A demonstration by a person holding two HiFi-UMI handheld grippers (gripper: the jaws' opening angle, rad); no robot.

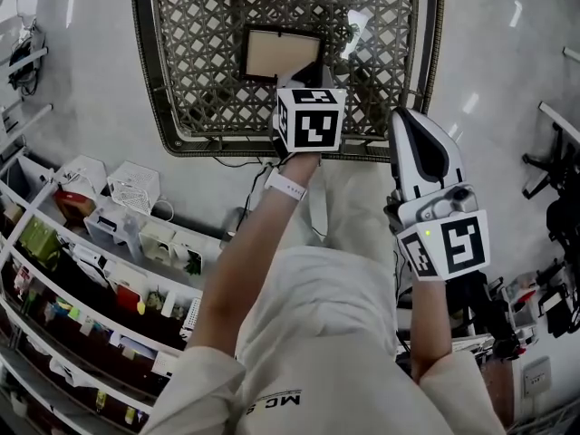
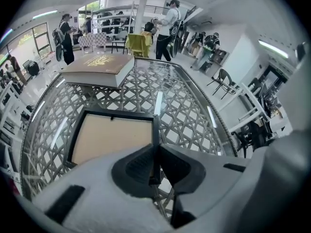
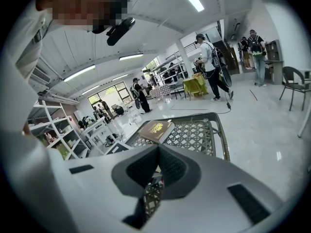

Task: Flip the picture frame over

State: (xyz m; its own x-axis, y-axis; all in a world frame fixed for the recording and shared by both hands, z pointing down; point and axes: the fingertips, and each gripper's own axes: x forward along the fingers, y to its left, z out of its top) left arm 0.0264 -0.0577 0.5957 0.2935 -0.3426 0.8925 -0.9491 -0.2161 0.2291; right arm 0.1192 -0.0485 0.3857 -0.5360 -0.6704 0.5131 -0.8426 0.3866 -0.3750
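Note:
The picture frame (image 1: pixel 281 54) lies flat on the lattice-top glass table (image 1: pixel 190 89), its tan back board (image 2: pixel 112 137) facing up inside a black rim. My left gripper (image 2: pixel 155 152) points steeply down at the frame's right edge; the black rim runs between its jaws, which are closed on it. In the head view the left gripper (image 1: pixel 313 72) sits over the frame's near right corner, below its marker cube. My right gripper (image 1: pixel 410 123) hangs off the table's near right edge with its jaws together and nothing in them (image 3: pixel 158 149).
A thick brown book (image 2: pixel 99 68) lies on the far side of the table (image 3: pixel 199 130), beyond the frame. White shelves with small items (image 1: pixel 91 270) stand at the left. A cable runs over the floor by the table's near rim. People stand far off in the hall.

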